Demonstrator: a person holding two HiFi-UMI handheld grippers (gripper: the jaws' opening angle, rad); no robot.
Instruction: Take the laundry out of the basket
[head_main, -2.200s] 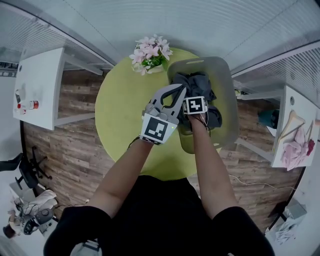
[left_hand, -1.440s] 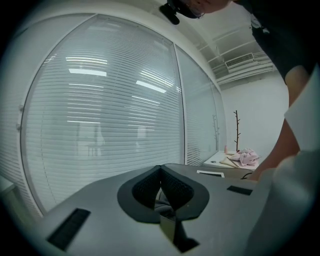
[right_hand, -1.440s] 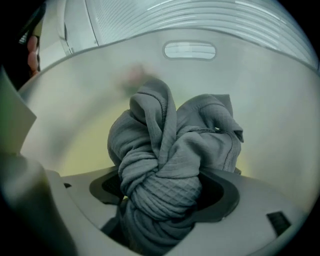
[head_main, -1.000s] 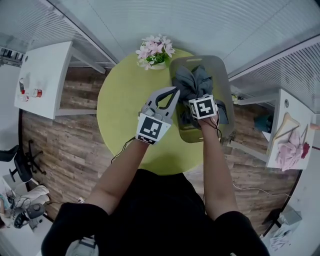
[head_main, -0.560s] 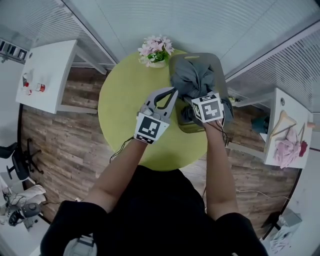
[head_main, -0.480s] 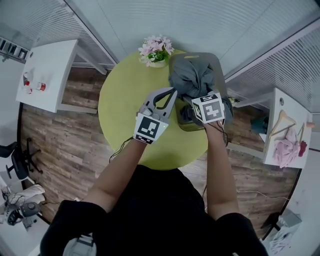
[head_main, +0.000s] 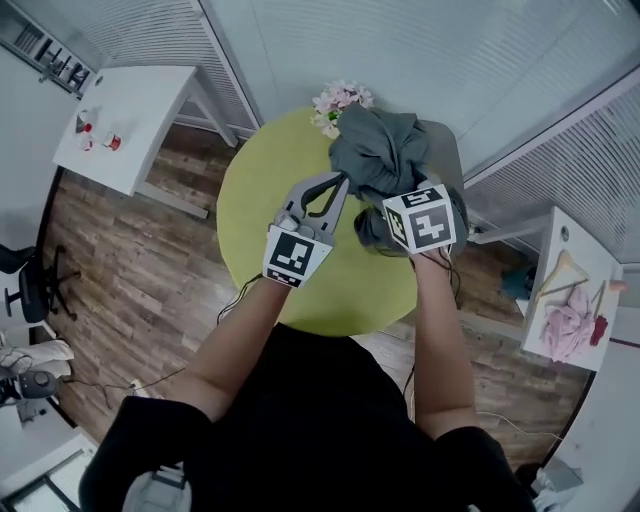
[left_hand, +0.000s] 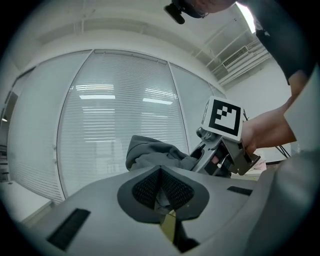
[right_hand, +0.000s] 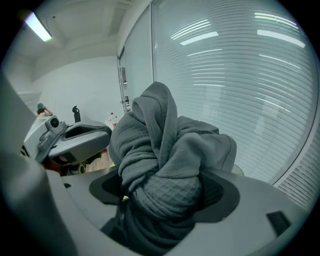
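Observation:
My right gripper is shut on a bundle of grey laundry and holds it up above the grey basket, which is mostly hidden behind the cloth. In the right gripper view the knotted bundle fills the wide gap between the pads of my right gripper. My left gripper hovers just left of the bundle over the green table, tips together, holding nothing. The left gripper view shows my left gripper with its pads meeting and the laundry beyond them.
A pot of pink flowers stands at the table's far edge, just left of the laundry. A white side table is at the far left. Another table with a hanger and pink cloth is at the right. Wood floor surrounds the round table.
The right gripper has lifted the grey bundle up out of the basket, so the cloth now hides most of it. The left gripper stays shut beside it.

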